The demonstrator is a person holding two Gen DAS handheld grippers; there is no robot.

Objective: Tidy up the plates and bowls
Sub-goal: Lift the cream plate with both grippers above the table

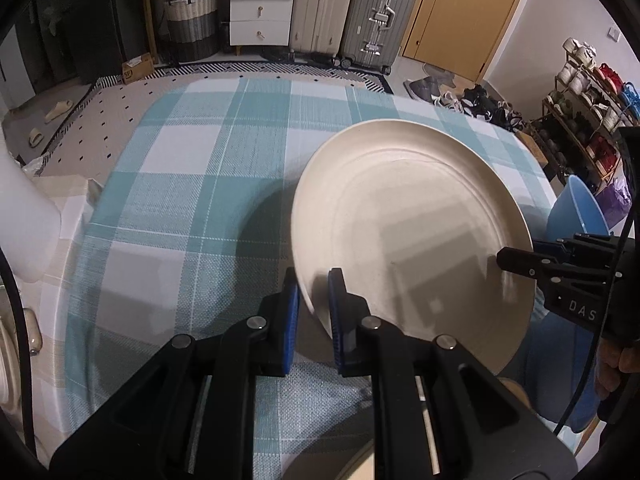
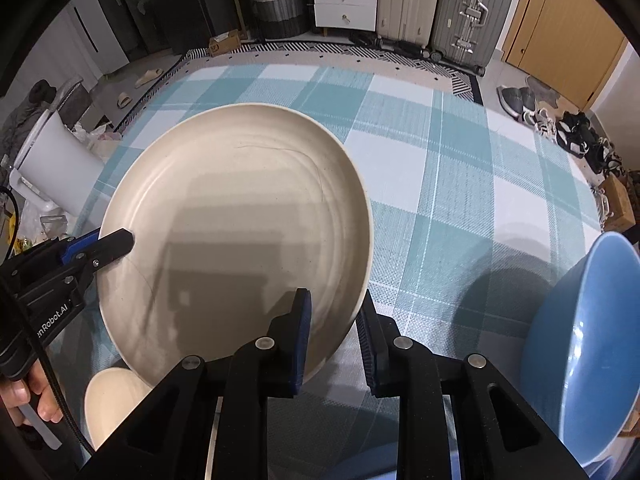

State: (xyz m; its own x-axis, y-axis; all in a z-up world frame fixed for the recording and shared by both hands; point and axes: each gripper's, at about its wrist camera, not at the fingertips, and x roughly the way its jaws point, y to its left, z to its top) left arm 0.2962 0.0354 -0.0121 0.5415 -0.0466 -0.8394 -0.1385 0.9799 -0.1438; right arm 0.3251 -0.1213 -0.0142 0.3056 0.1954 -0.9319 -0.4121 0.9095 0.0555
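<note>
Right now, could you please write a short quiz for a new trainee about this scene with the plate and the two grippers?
1. True or false: only one gripper holds the cream plate.
2. Which colour is the bowl beside the right gripper? A) red B) blue C) green
3. Fill in: the table is covered by a ____ cloth in teal and white.

Key:
1. False. The left gripper and the right gripper each clamp the rim, on opposite sides.
2. B, blue.
3. Checked (plaid).
</note>
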